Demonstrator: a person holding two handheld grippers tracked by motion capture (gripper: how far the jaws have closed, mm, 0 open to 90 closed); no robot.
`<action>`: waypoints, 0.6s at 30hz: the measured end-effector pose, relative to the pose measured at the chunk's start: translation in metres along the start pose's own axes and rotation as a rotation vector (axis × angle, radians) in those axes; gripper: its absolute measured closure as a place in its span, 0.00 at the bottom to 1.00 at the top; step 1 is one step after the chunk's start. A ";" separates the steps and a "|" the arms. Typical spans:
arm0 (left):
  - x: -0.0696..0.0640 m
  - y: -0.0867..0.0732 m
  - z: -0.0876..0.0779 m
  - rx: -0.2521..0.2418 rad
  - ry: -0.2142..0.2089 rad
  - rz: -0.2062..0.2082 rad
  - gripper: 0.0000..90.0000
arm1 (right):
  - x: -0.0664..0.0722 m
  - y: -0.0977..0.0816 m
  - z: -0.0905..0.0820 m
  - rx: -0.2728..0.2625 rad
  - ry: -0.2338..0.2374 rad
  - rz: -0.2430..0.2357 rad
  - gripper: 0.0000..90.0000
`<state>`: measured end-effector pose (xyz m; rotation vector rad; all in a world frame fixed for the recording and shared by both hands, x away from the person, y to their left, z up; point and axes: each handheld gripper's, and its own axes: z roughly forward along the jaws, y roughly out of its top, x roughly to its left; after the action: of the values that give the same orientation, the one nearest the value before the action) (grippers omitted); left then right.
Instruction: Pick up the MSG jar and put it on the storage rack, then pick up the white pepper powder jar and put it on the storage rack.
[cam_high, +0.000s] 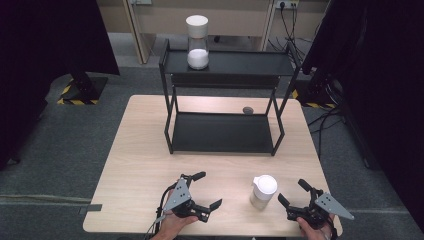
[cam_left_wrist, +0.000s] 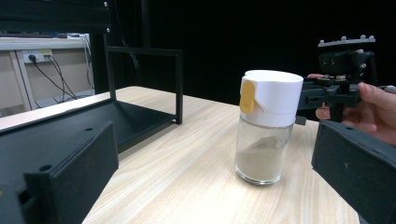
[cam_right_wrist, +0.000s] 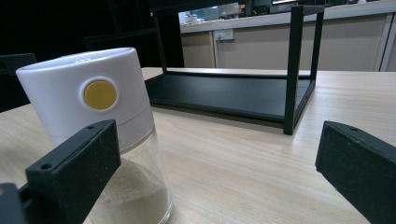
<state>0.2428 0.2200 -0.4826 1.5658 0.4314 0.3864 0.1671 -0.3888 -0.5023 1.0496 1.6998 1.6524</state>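
Right tongs (cam_high: 294, 194) sit wide open just right of the upright shaker jar (cam_high: 263, 192) on the bench (cam_high: 135, 150), way closer than the open left tongs (cam_high: 207, 190) off to the jar's left.

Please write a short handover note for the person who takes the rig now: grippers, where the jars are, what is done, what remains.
Left gripper: open, holds nothing, left of the near jar.
Right gripper: open, holds nothing, just right of that jar.
Near jar: white lid, beige powder, upright on the table, front right, untouched.
Second jar: white powder, upright on the rack's top shelf.
Done: probably the second jar is already placed.
Left: likely grasp the near jar and shelve it.
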 end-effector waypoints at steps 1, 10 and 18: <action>0.000 0.000 0.000 0.002 -0.002 -0.003 0.00 | 0.000 0.000 0.000 0.001 0.000 0.001 0.00; 0.001 -0.002 0.000 0.005 -0.007 -0.012 0.00 | 0.001 0.000 -0.001 -0.001 -0.002 -0.004 0.00; 0.001 -0.004 0.001 0.001 0.000 -0.008 0.00 | 0.000 0.000 -0.001 -0.003 0.000 0.001 0.00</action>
<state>0.2440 0.2200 -0.4870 1.5641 0.4382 0.3804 0.1661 -0.3894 -0.5024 1.0495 1.6962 1.6550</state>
